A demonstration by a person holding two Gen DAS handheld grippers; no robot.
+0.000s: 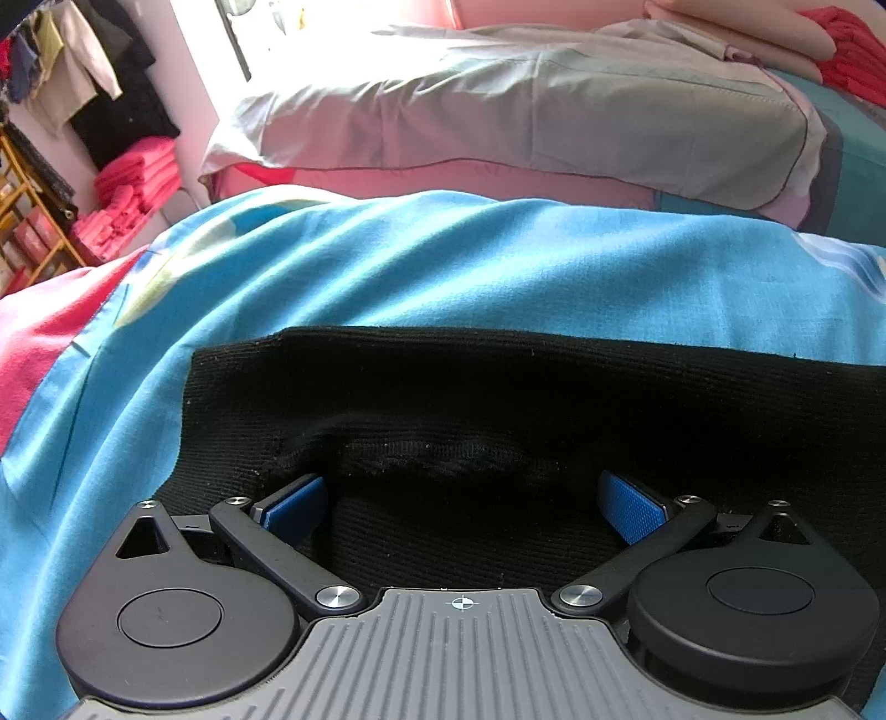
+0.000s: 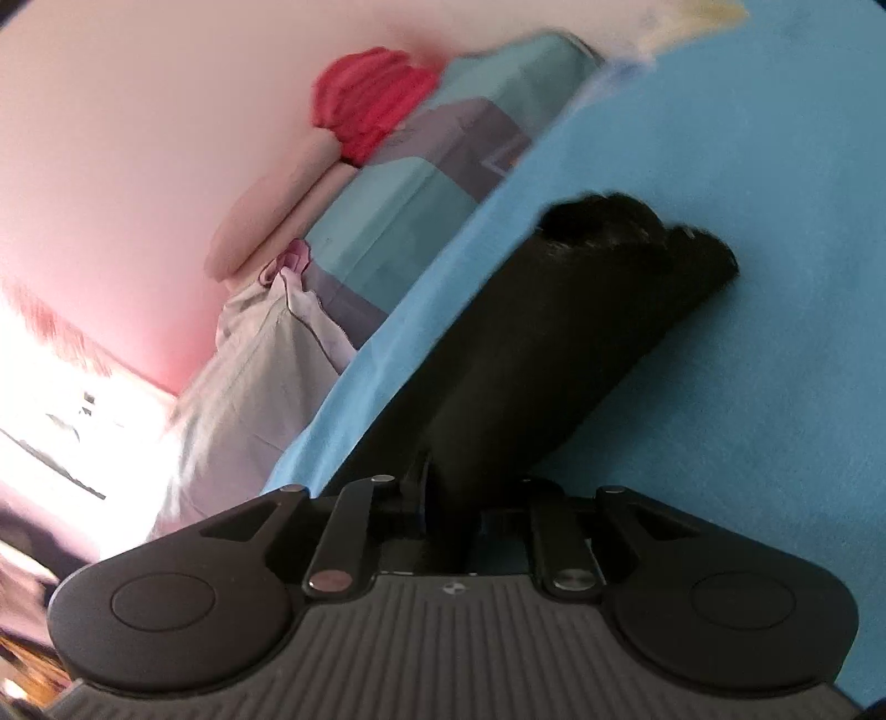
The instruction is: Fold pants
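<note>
Looking along your left gripper (image 1: 462, 501), you have its jaws spread wide, the blue pads (image 1: 293, 507) set well apart and lying low on the black pants (image 1: 498, 399). Nothing is clamped between them; a rumpled ridge of the knit fabric sits just ahead of the pads. The pants lie flat on the blue bedsheet (image 1: 387, 266), their far edge running straight across the view and a corner turning down at the left. Beyond the sheet you can see a grey pillow (image 1: 526, 122) resting on the bed, with red folded cloth (image 1: 853, 50) at the far right. Off to the left, a stack of pink towels (image 1: 138, 177) sits near a yellow rack (image 1: 33, 221), and dark clothes hang above it.

On your right gripper (image 2: 448, 520), the jaws are drawn narrow and pinch a fold of the pants (image 2: 554, 343), which rise from between the fingers and stretch away as a long black band. That view is tilted and a little blurred. The far end of the band looks bunched and rests on the bedsheet (image 2: 747, 415). To the left of the sheet you see the pillow (image 2: 249, 360), a teal and grey blanket (image 2: 415, 194), and the red cloth (image 2: 371, 99) against the pink wall (image 2: 138, 138).
</note>
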